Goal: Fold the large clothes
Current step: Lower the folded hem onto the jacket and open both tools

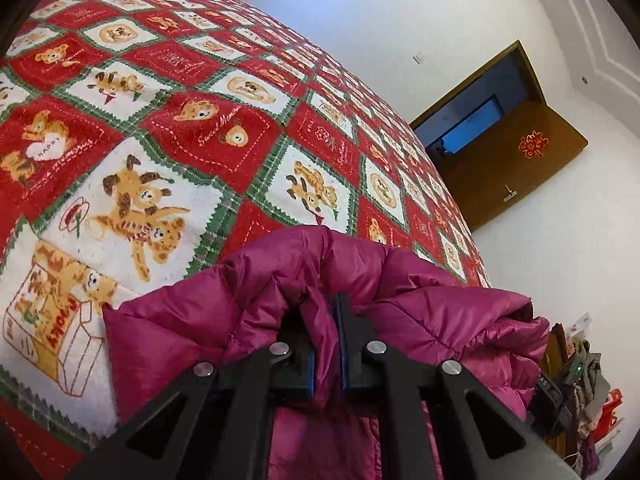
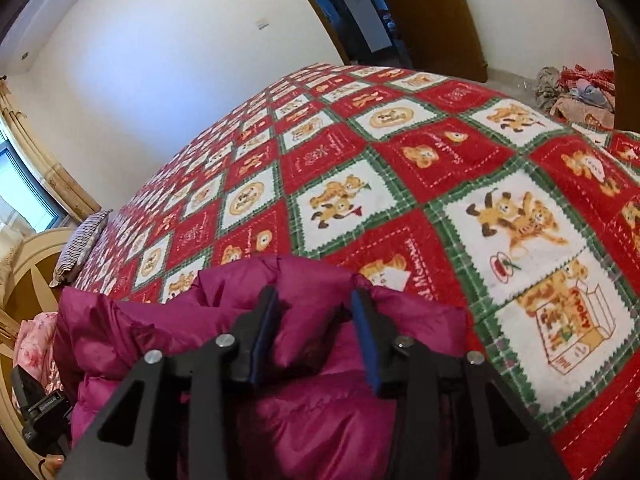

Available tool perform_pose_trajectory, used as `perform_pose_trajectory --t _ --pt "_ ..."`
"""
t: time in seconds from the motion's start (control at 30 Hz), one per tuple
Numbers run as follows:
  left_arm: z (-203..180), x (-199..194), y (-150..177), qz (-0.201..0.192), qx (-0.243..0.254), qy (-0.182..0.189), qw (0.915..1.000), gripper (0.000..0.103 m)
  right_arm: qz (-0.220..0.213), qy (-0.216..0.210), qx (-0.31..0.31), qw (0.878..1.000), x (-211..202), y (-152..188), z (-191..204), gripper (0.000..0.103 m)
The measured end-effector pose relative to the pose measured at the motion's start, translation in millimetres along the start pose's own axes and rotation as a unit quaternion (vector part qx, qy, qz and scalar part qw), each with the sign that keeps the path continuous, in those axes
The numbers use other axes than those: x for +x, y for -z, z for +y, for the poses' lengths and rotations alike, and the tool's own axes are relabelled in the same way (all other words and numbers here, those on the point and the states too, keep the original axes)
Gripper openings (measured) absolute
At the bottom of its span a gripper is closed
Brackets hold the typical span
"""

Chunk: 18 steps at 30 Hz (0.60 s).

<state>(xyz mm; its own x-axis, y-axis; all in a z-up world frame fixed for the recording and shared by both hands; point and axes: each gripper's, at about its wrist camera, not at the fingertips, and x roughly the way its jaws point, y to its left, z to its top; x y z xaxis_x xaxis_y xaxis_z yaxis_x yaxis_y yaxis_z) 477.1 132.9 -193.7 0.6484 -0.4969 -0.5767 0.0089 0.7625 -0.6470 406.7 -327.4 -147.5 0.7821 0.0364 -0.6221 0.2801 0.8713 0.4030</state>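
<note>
- Left gripper (image 1: 326, 332): clamped on a fold of the magenta jacket (image 1: 420, 300).
- Right gripper (image 2: 314, 334): jaws apart, padding between them, apparently released.
- Advice: lay the edge flat on the bed (image 2: 360, 184) ahead before the left lets go.

Jacket (image 1: 420, 304) on near edge of bedspread (image 1: 240, 128), pillow (image 2: 80, 240) at left, door (image 1: 520, 160) beyond

- Jacket (image 1: 304, 276): glossy magenta quilted cloth, puffy, smooth.
- Bedspread (image 1: 168, 128): matt, fuzzy printed cloth, slightly rough.
- Left gripper (image 1: 326, 320) and right gripper (image 2: 316, 312): matt black plastic, shiny metal pins, blue pads.
- Door (image 1: 516, 160): smooth brown wood.
</note>
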Motion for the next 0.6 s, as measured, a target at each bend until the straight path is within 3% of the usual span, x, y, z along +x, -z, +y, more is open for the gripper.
perform_pose_trajectory --t 0.13,0.27,0.3,0.4,0.5,0.57,0.6 --pt "2.9 -3.9 -2.0 0.014 -0.01 0.003 0.9999 0.008 0.005 0.005 -0.001 1.0 2.4 -0.6 1.4 0.044" --pt "-12.1 -28.5 -19.5 0.031 0.028 -0.031 0.9987 0.009 0.014 -0.006 0.008 1.0 -11.1 -9.5 0.9 0.06" --pt "-15.6 -36.5 -24.1 0.026 0.036 -0.024 0.9987 0.01 -0.002 -0.013 0.013 1.0 -25.0 -13.3 -0.1 0.066" --pt "-25.5 -70.3 -40.5 0.017 0.045 0.011 0.9988 0.016 -0.049 -0.028 0.023 0.998 -63.1 -22.4 -1.6 0.07" --pt "-36.8 -100.0 -48.3 -0.01 0.054 0.013 0.9984 0.029 -0.063 -0.025 0.002 0.998 -89.8 -25.3 4.8 0.069" --pt "-41.9 -112.4 -48.0 -0.03 0.056 0.019 0.9978 0.062 -0.061 -0.017 -0.032 0.997 -101.7 -20.7 16.0 0.065" --pt "-43.0 -116.3 -48.3 -0.044 0.054 0.015 0.9975 0.074 -0.057 -0.013 -0.05 0.997 -103.3 -17.7 22.5 0.06"
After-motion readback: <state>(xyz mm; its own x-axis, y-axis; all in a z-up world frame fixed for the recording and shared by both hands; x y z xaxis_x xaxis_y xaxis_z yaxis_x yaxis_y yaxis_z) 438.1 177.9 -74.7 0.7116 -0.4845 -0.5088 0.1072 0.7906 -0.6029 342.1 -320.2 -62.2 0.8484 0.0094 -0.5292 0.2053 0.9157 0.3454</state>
